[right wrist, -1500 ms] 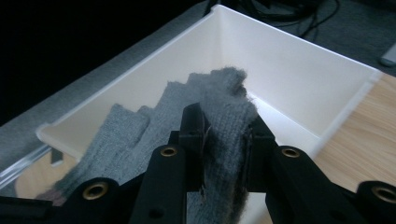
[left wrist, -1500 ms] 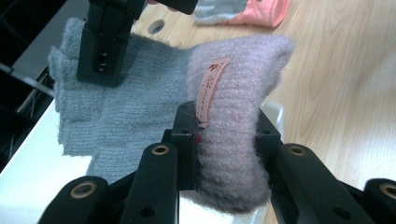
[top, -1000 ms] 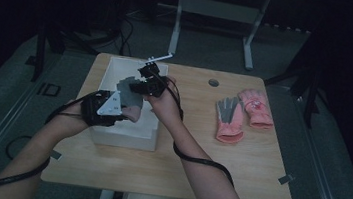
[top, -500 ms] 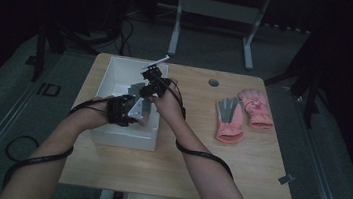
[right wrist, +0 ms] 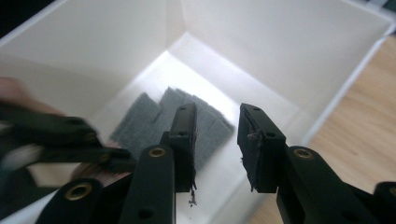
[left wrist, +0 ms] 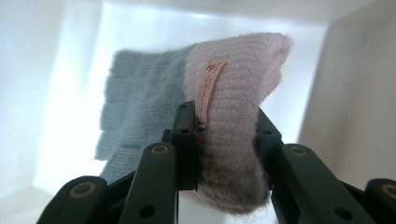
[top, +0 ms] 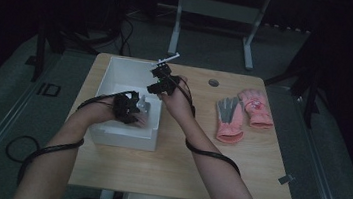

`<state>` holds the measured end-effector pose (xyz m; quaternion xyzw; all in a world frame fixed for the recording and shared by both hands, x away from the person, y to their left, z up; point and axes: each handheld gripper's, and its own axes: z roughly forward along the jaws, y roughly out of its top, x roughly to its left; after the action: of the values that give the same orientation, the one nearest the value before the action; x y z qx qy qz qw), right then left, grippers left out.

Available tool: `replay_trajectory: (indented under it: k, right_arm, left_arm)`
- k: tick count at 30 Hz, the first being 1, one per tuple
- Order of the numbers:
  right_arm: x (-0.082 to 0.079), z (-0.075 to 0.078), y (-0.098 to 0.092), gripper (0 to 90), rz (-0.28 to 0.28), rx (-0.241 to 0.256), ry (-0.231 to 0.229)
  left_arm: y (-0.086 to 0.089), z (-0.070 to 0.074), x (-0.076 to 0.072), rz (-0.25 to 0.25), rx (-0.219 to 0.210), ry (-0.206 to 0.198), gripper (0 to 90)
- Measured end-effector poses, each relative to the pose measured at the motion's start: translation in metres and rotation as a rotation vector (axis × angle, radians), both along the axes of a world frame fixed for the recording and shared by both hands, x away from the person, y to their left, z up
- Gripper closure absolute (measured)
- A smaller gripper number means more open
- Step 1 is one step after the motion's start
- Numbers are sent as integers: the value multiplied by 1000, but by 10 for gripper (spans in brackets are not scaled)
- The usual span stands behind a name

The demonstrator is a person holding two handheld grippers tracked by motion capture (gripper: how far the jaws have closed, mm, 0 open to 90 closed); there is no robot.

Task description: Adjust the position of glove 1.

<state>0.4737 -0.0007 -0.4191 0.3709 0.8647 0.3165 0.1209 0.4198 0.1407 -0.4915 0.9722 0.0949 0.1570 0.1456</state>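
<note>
The left tongs (left wrist: 224,140) pinch the pale pink ribbed cuff of a grey-and-pink knit glove (left wrist: 187,116), jaws pressed on either side of the cuff w/ a small pink label just by the left jaw; the grey fingers hang away beyond the jaws, inside the white foam box (left wrist: 355,93). In the high view the left tongs (top: 130,109) sit over the near right part of that white box (top: 117,70), w/ the glove (top: 144,107) a pale patch at their tip. The right tongs (right wrist: 217,140) are spread, nothing between the jaws, held above the box (right wrist: 280,46); below and beyond them, on the box floor, the glove's grey fingers (right wrist: 173,121) show, and the blurred left hand and its tongs come in at the left of that view. From above, the right tongs (top: 159,80) hover at the box's right wall, just beyond the left ones, close but whether touching can't tell. Well to the right of both tongs, on the light wooden desk (top: 182,165), lie two more gloves side by side: a grey-and-pink knit glove (top: 229,118) and a pink knit glove (top: 255,107), touching or nearly so.
</note>
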Motion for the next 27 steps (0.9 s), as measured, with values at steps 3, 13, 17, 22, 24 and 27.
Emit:
replay_trajectory:
  k: [3,13,17,22,24,27]
  right_arm:
    - [-8,17,-18,649,6,49,-31]
    - [-38,28,-73,592,23,104,-94]
    - [-51,26,-99,588,24,107,-116]
    - [-58,22,-125,588,8,91,-137]
    - [-60,18,-144,589,-9,87,-146]
    - [-63,14,-162,588,-22,74,-162]
  left_arm:
    - [-1,0,0,-8,15,23,639]
    - [4,33,-14,60,-103,-21,434]
    - [5,47,-19,75,-151,-31,434]
    - [2,62,-24,112,-213,-34,435]
    - [-4,71,-28,130,-287,-42,436]
    - [-13,79,-32,147,-344,-42,438]
